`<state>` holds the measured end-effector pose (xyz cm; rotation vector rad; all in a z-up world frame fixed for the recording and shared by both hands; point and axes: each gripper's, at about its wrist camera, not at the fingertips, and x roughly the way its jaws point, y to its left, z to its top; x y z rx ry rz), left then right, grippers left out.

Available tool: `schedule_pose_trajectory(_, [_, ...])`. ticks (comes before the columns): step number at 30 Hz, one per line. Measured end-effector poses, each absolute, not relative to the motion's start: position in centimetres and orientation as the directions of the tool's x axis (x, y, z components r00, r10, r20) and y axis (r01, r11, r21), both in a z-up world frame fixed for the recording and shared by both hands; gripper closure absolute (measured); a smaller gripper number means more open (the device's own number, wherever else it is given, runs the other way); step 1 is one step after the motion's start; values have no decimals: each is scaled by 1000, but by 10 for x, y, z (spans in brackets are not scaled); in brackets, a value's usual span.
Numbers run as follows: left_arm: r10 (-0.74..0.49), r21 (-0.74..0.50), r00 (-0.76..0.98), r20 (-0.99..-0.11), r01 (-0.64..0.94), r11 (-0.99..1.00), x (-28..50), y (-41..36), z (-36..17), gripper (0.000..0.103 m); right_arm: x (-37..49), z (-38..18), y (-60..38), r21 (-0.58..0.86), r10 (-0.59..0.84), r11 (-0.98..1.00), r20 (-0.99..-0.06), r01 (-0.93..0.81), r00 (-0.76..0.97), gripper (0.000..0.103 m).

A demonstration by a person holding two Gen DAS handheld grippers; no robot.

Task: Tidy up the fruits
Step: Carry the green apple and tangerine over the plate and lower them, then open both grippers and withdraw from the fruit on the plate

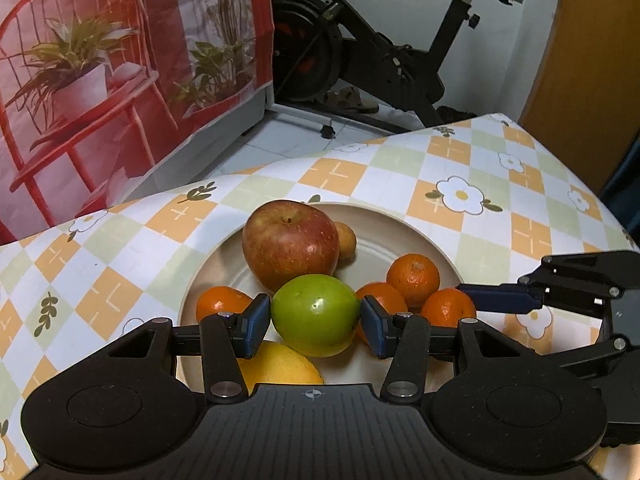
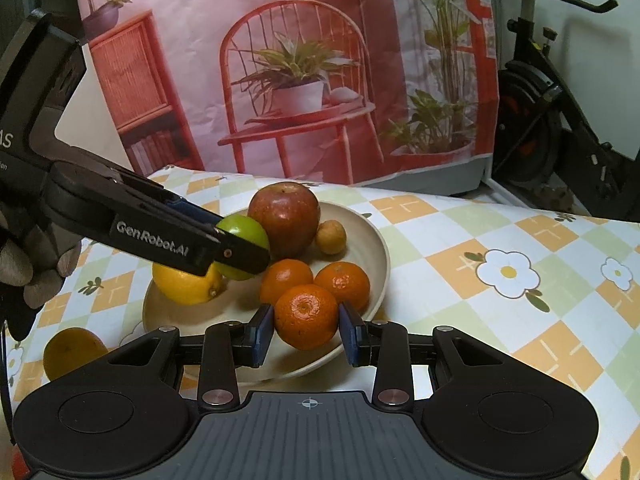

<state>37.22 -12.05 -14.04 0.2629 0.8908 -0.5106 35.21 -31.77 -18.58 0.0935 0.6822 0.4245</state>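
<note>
I've got the L gripper (image 1: 316,322) clamped on the green apple (image 1: 315,315), just over the bowl (image 2: 374,240) by the lemon (image 2: 186,286) & red apple (image 2: 285,218). R gripper (image 2: 307,330) grips a mandarin (image 2: 306,316) at the bowl's near rim; one orange (image 2: 72,350) sits on the tablecloth (image 2: 460,292), outside the bowl.
</note>
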Motion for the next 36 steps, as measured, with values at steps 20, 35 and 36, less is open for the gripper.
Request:
schedule_pose_trajectory(20, [-327, -43, 549, -769, 465, 884, 370, -108, -129, 50, 346, -181, -315, 182, 373, 925, -601, -334, 707, 69])
schedule_pose_trajectory(35, [-311, -68, 608, -730, 388, 919, 321, -26, -84, 43, 301, -146, -309, 264, 379, 924, -553, -276, 742, 62])
schedule_pose_trajectory(36, [-305, -60, 610, -732, 388, 920, 317, -21, -83, 43, 298, -145, -305, 265, 383, 923, -554, -280, 739, 62])
